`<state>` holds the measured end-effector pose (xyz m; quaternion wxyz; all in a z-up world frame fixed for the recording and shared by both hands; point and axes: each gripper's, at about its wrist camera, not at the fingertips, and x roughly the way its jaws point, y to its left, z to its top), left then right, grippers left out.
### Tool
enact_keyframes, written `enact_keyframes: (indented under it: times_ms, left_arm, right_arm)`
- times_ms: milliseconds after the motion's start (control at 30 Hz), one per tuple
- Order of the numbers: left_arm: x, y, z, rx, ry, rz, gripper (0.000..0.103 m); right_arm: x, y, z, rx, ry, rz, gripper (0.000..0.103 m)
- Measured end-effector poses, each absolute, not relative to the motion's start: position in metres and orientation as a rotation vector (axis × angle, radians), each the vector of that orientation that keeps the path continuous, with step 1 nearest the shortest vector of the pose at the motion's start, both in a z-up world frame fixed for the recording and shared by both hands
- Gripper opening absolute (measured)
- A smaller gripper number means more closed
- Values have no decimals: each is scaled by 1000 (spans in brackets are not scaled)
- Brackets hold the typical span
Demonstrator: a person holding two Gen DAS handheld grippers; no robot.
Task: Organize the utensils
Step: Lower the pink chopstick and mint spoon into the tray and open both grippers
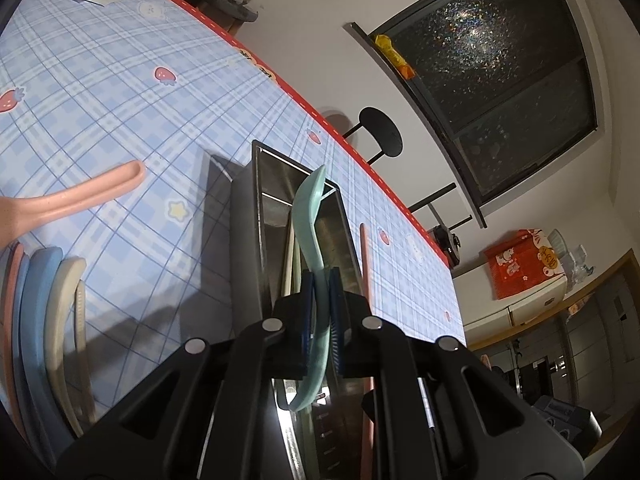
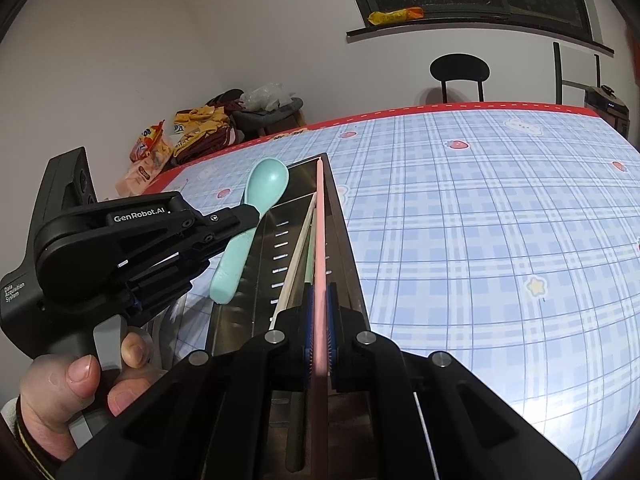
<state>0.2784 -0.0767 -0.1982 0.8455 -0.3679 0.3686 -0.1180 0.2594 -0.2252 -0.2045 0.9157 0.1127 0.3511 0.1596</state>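
Note:
My left gripper (image 1: 320, 312) is shut on a mint green spoon (image 1: 310, 220) and holds it over the steel utensil box (image 1: 272, 168); in the right wrist view this gripper (image 2: 240, 220) and the mint green spoon (image 2: 256, 216) hang at the steel utensil box's (image 2: 280, 240) left edge. My right gripper (image 2: 319, 340) is shut on a pink chopstick (image 2: 319, 240) that lies along the box's right wall; the pink chopstick also shows in the left wrist view (image 1: 365, 256). White and green chopsticks (image 2: 298, 252) lie inside the box.
A pink spoon (image 1: 80, 196) lies on the blue plaid tablecloth (image 1: 120, 80) left of the box. Several more utensils (image 1: 44, 320) in pink, blue and beige lie at the left edge. Snack bags (image 2: 160, 148) and a chair (image 2: 460, 72) stand beyond the table.

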Motion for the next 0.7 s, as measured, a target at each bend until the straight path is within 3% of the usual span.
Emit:
enact_keyframes:
  times_ms: [300,500,600,700]
  left_arm:
    - [279,-76,-196,-762,765,-264,12]
    - [268,-65,-175,-729,722,-272,18]
    - [259,-54,-161,-705,691,-266,22]
    - [246,-40,-145,-647,657,-255,28]
  right_arm:
    - [258,-224,-204,230,714,330,7]
    - [250,-224,-195,222,672,344,11]
    - [247,-224,-192,215,658,340,25]
    - [242,-224,-188,207,637,333,50]
